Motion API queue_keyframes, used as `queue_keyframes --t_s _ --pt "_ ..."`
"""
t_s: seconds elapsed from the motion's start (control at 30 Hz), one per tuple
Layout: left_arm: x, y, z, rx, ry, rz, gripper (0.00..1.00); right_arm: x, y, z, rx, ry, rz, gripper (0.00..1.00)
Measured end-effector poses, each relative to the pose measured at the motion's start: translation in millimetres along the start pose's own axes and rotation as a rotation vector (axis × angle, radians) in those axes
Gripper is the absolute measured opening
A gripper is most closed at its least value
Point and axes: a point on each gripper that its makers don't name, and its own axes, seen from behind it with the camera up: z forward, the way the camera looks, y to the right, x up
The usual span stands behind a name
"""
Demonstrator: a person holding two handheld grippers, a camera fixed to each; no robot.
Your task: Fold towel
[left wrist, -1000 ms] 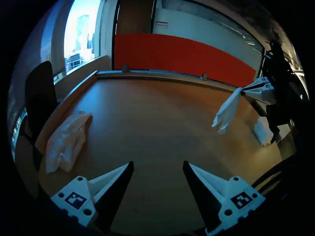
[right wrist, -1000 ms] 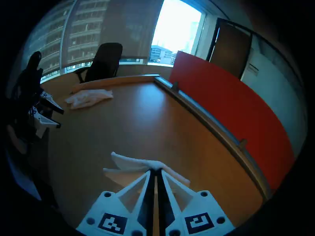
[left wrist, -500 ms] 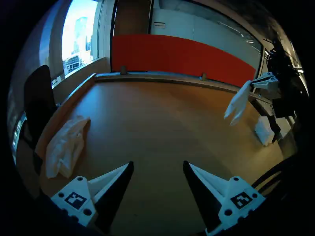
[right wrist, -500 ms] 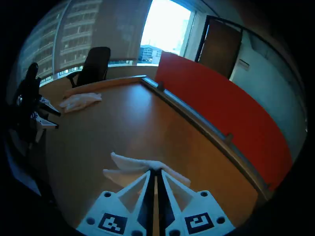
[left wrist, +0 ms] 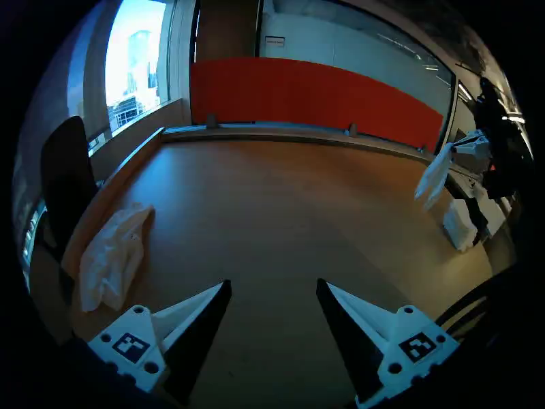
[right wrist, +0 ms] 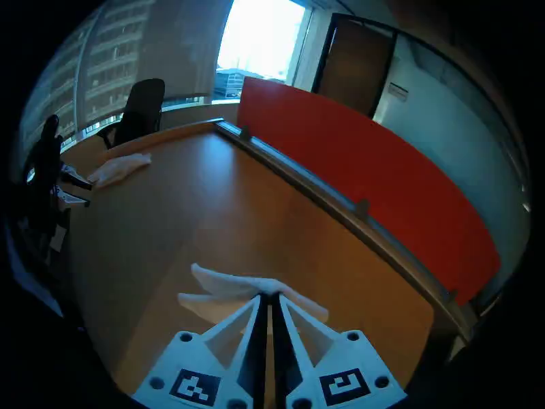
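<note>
My right gripper [right wrist: 270, 300] squeezes the white towel [right wrist: 228, 283] tight between both fingers. It has carried the hanging towel farther away to the side, up over the table [left wrist: 272, 204] edge. My left gripper [left wrist: 272, 307] stays wide open, holding nothing.

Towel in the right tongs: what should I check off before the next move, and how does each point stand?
1. Grip: right tongs shut on towel: ok.
2. Lift: towel hangs off the table in the left gripper view: ok.
3. Spread: towel bunched, not flat: not ok.
4. Other hand: left tongs open, holding nothing: ok.
5. Free corner for left tongs to take: cannot tell.
6. Room: pile lies at the table's edge, apart from both tongs: ok.
</note>
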Motion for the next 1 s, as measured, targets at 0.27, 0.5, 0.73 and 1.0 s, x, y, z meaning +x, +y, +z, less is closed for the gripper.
queue_keyframes --t_s 0.27,0.5,0.73,1.0 --pt "3.5 -2.0 0.3 0.021 -0.006 0.01 0.92 -33.1 53.2 -24.4 -0.067 -0.046 0.019 0.04" --pt "5.8 0.6 2.1 0.029 -0.01 0.014 0.92 -62.4 92.2 -46.4 -0.12 -0.091 0.042 0.04" --pt "9.2 7.1 5.2 0.027 -0.014 0.03 0.92 -87.6 121.3 -66.1 -0.166 -0.123 0.067 0.04" --pt "13.3 13.8 6.7 0.021 -0.015 0.045 0.92 -113.5 141.6 -87.9 -0.2 -0.15 0.104 0.04"
